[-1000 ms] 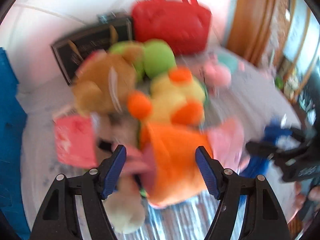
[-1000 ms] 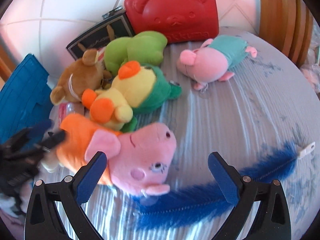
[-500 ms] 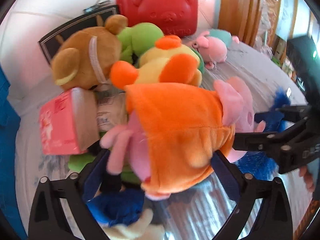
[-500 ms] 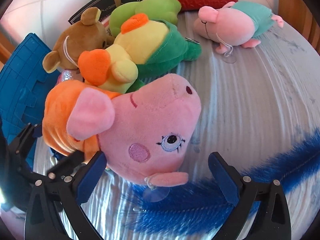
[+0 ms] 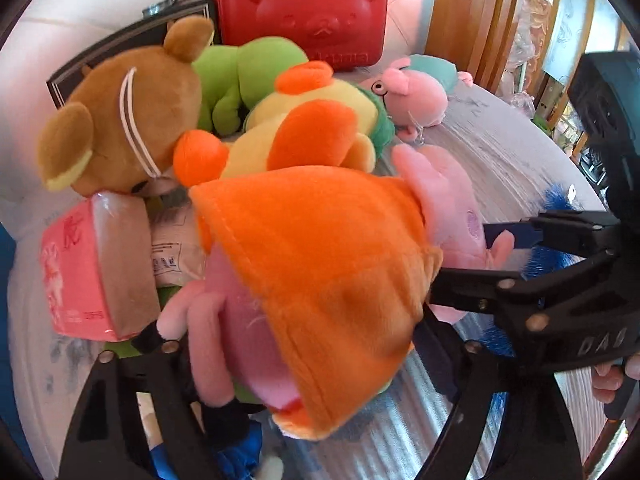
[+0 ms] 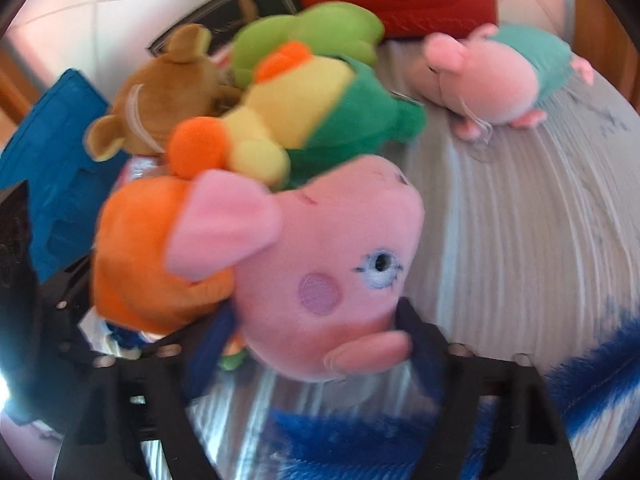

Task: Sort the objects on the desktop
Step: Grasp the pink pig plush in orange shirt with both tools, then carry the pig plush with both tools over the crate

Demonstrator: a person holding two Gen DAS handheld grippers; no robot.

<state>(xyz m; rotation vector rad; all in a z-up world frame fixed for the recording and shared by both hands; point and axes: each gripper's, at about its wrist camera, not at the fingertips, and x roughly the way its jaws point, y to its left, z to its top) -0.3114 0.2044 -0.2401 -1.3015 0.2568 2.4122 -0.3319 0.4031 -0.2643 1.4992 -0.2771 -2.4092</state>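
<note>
A pink pig plush in an orange dress (image 5: 320,248) lies on the striped cloth, its head (image 6: 328,248) toward the right wrist view. My left gripper (image 5: 288,332) straddles the orange body; its jaws are closing and its fingers (image 5: 154,340) sink into the plush. My right gripper (image 6: 316,328) straddles the head, jaws closing, with dark fingers (image 6: 416,324) against both cheeks. The right gripper (image 5: 500,256) also shows from the side in the left wrist view, pinching the head.
Behind the pig lie a yellow duck plush (image 5: 312,132), a brown bear (image 5: 128,120), a green plush (image 5: 248,76), a small pig in teal (image 6: 500,80) and a red bear case (image 5: 304,4). A pink packet (image 5: 88,264) sits left. A blue fuzzy strip (image 6: 600,368) lies right.
Both grippers have come down onto the pig plush and their jaws have narrowed around it. The plush now fills both views; the pile behind has not moved.
</note>
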